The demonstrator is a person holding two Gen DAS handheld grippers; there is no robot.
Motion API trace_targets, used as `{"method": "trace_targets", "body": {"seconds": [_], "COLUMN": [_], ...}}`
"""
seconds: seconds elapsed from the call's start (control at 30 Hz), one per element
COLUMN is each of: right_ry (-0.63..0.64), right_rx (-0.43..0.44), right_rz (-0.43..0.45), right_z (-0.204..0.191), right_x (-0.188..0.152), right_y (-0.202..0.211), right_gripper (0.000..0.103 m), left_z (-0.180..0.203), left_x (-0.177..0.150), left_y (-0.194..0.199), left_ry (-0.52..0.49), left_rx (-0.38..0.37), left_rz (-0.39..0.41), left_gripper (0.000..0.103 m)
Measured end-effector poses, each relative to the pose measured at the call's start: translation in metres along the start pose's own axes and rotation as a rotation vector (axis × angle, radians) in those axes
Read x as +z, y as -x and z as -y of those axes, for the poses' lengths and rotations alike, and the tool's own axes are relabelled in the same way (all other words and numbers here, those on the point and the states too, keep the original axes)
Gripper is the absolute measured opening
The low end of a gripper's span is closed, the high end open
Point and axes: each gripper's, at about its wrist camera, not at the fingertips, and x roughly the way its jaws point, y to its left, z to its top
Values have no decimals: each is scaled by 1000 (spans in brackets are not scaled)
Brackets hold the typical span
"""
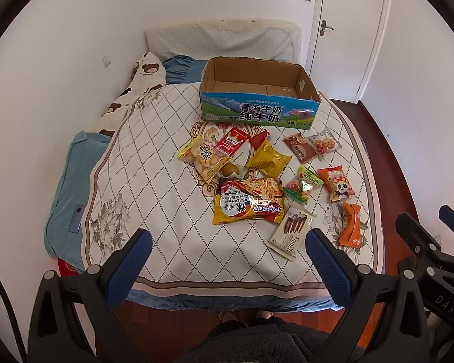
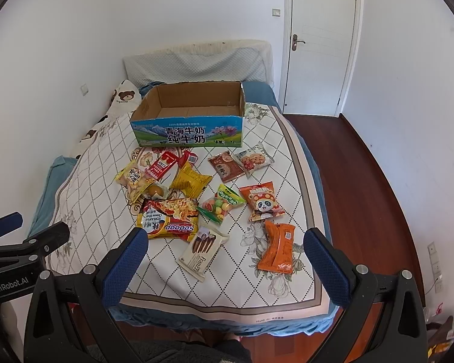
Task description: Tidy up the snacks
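Snacks lie scattered on the bed before one empty cardboard box, twelve packets as far as I can count. My left gripper and right gripper both gape wide above the bed's near edge, holding nothing.

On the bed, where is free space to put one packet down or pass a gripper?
Free: the quilt left of the noodle packet, and the cardboard box, which looks empty. Crowded: the middle, from the biscuit bag across to the panda packet.
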Motion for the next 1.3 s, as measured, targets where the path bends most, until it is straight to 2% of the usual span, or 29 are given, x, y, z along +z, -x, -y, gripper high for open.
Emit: {"method": "trace_targets", "body": {"seconds": [1.3], "right_ry": [-19], "right_rx": [4], "right_rz": [2], "right_z": [1], "right_x": [0], "right_y": [8], "right_gripper": [103], "left_z": [-1], "left_x": [4], "left_y": [2], "left_ry": [-11], "left_rx": [2], "left_rz": [-10], "left_gripper": [103]}}
